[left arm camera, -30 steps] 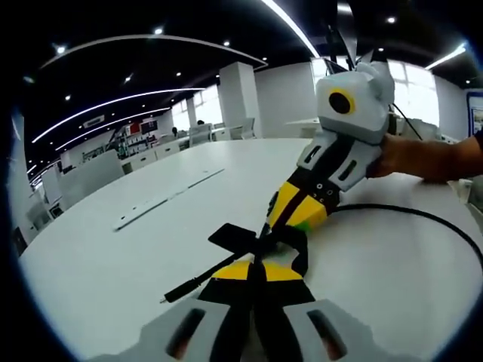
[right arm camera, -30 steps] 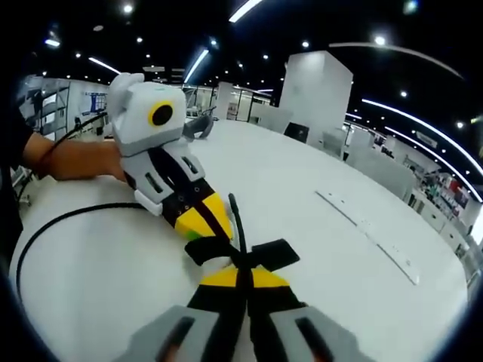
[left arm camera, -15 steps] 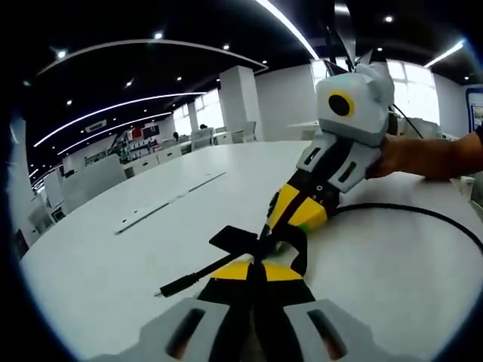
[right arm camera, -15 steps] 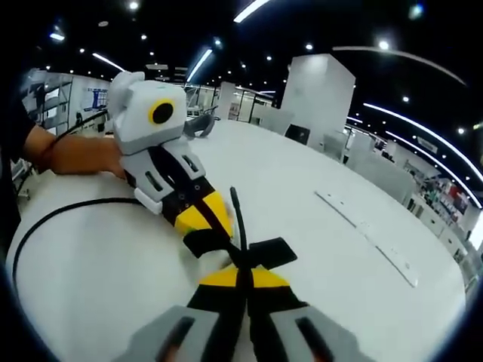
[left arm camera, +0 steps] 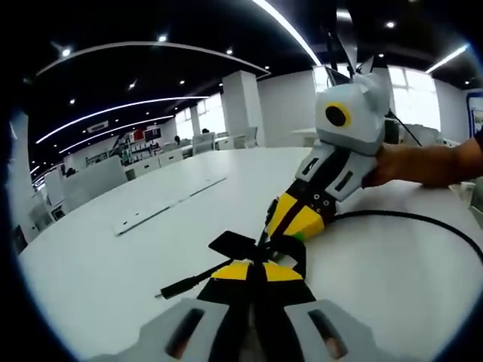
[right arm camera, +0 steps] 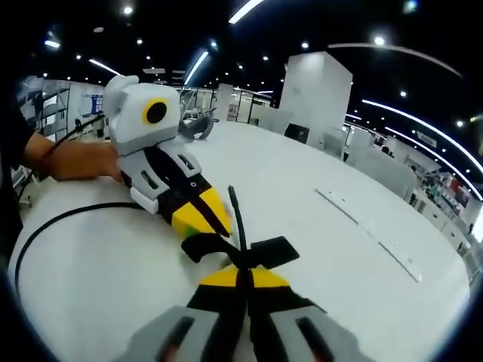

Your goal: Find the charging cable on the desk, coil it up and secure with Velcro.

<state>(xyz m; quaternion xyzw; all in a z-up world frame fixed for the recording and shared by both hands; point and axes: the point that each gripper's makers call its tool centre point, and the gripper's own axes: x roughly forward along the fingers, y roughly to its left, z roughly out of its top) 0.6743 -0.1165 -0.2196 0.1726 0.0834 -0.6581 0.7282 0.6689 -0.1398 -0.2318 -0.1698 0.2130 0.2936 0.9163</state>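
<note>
Black charging cable (left arm camera: 407,217) lies on white desk (left arm camera: 113,256), its Velcro strap (left arm camera: 235,243) & plug end by the grippers. Left gripper (left arm camera: 256,269) clamps the cable; right gripper (right arm camera: 243,273) also closed on it, tips nearly touching.

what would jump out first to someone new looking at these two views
The two yellow-and-black hand-held grippers meeting tip to tip mid-table: in the left gripper view the right hand-held gripper reaches in from the right, toward the left hand-held gripper. Both pinch the thin black charging cable and black Velcro strap, on the wide white table.
</note>
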